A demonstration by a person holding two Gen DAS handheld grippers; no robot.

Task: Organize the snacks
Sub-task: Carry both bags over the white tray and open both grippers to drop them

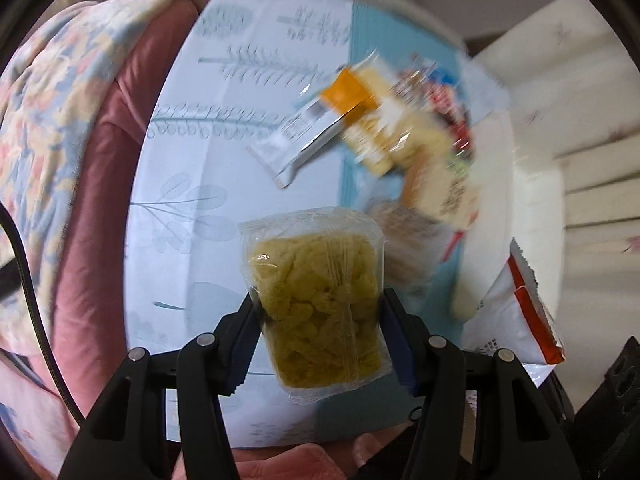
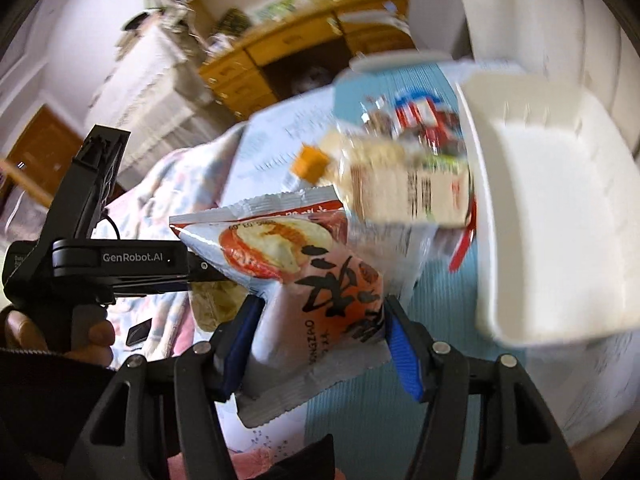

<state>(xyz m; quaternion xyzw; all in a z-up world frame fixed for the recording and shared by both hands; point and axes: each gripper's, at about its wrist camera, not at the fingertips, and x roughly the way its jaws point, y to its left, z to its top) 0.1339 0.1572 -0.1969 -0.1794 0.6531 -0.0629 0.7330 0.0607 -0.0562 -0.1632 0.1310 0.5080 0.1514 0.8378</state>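
My left gripper (image 1: 320,300) is shut on a clear packet of yellow snacks (image 1: 320,304), held above the table. My right gripper (image 2: 323,304) is shut on a white and red snack bag with black characters (image 2: 320,276). That bag's edge (image 1: 516,312) shows at the right of the left wrist view. A pile of loose snacks (image 1: 384,128) lies on the table beyond: a silver and orange bar packet (image 1: 308,132), a yellow cracker packet and red packets. The same pile (image 2: 400,176) appears blurred ahead of the right gripper. A white bin (image 2: 560,220) stands just right of it.
A pale blue leaf-patterned cloth (image 1: 224,160) covers the table. A pink and floral quilt (image 1: 80,160) lies to its left. A hand (image 2: 92,332) holds the left gripper's handle (image 2: 120,260). A wooden desk and shelves (image 2: 288,52) stand at the back.
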